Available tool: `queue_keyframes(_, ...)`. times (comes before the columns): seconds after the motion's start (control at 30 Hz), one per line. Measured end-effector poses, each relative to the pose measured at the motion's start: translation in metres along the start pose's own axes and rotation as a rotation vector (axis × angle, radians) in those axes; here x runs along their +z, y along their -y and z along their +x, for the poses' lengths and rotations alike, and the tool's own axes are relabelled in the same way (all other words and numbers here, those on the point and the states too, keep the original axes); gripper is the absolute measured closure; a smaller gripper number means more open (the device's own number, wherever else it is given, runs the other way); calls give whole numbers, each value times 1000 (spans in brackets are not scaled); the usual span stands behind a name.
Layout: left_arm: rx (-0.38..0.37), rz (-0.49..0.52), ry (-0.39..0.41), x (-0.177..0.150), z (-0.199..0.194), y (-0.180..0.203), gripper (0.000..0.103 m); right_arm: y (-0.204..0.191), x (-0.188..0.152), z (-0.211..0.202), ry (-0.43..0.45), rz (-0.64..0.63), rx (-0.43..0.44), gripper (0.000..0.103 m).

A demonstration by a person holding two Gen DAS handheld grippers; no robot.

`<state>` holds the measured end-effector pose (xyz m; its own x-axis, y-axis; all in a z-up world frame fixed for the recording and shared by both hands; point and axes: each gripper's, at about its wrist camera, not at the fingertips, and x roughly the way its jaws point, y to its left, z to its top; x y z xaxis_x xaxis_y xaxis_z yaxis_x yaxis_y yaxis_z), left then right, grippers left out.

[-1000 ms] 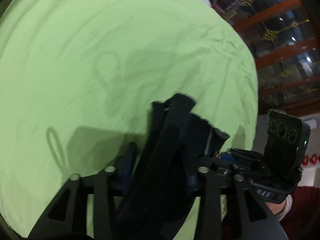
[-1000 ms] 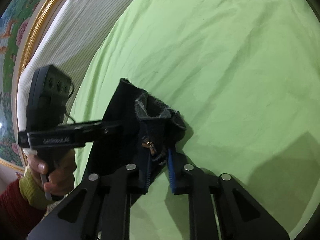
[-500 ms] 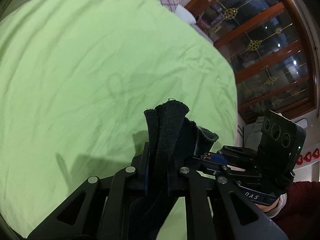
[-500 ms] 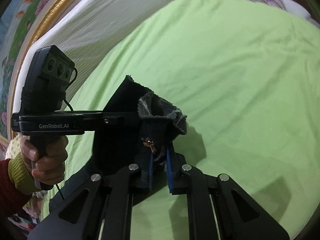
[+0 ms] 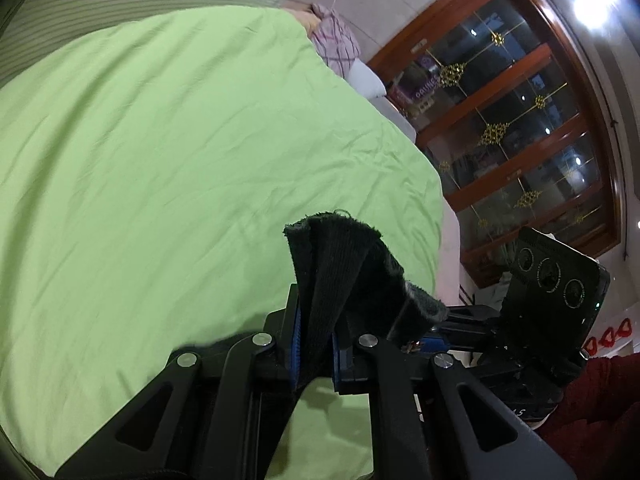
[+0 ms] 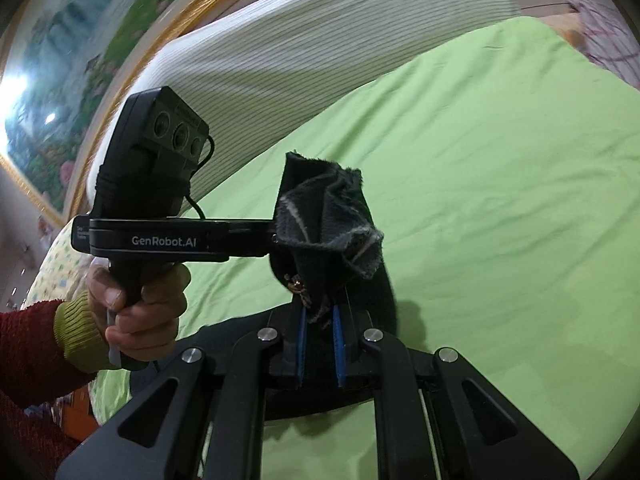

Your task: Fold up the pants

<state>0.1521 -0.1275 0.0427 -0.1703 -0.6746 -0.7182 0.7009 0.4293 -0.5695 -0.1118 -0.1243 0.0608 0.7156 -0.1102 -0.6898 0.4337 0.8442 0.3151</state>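
The pants are black and fuzzy. My left gripper point(image 5: 315, 350) is shut on a bunched edge of the pants point(image 5: 340, 264), lifted above the green bedsheet point(image 5: 160, 160). My right gripper point(image 6: 319, 342) is shut on another bunched part of the pants point(image 6: 328, 216), near a small brass zipper pull point(image 6: 297, 282). The two grippers are side by side and close together. The left gripper also shows in the right wrist view point(image 6: 269, 236), and the right gripper's body shows in the left wrist view point(image 5: 520, 340). The rest of the pants hangs below, hidden.
A striped white headboard cushion point(image 6: 320, 52) and a framed painting point(image 6: 80, 40) lie behind the bed. A checked pillow point(image 5: 336, 44) sits at the far bed edge. A wooden glass-door cabinet point(image 5: 520, 140) stands beyond the bed's right side.
Both grippers have risen and tilted up with the pants. The bed has dropped lower in view and the cabinet, headboard and painting have come into sight.
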Motion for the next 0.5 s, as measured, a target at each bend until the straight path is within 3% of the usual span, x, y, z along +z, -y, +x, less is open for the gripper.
queue_keyframes(0.5, 95, -102, 65, -99, -51, -37, 93, -66, -53, 48, -181, -155, 57, 91)
